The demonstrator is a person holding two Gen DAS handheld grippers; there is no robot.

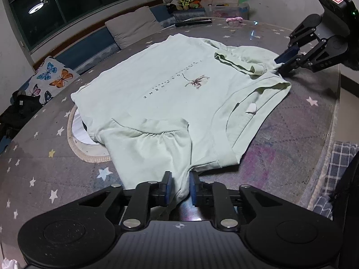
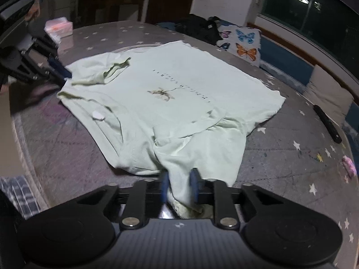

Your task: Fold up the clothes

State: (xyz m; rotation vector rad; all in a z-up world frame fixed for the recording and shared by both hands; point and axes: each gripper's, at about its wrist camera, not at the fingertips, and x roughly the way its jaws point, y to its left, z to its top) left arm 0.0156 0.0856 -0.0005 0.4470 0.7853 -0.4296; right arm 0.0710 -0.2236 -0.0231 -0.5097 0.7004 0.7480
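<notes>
A pale green T-shirt (image 1: 170, 94) lies print side up on a round table covered in a star-patterned cloth (image 1: 44, 170). In the left wrist view my left gripper (image 1: 180, 187) is shut on the near sleeve's edge, with cloth bunched between its blue pads. My right gripper (image 1: 280, 65) is at the shirt's far side, pinching the other sleeve, which is crumpled over the shoulder. In the right wrist view the right gripper (image 2: 179, 186) holds the T-shirt (image 2: 179, 94) by a gathered fold of sleeve. The left gripper (image 2: 60, 74) grips the opposite sleeve at the far left.
A round woven mat (image 1: 76, 139) pokes out from under the shirt. A black bar (image 2: 327, 123), a pink scrap (image 2: 349, 165) and a pink tissue pack (image 2: 58, 28) lie near the table's rim. A butterfly cushion (image 1: 51, 76) and a black bag (image 2: 199, 28) sit on the bench beyond.
</notes>
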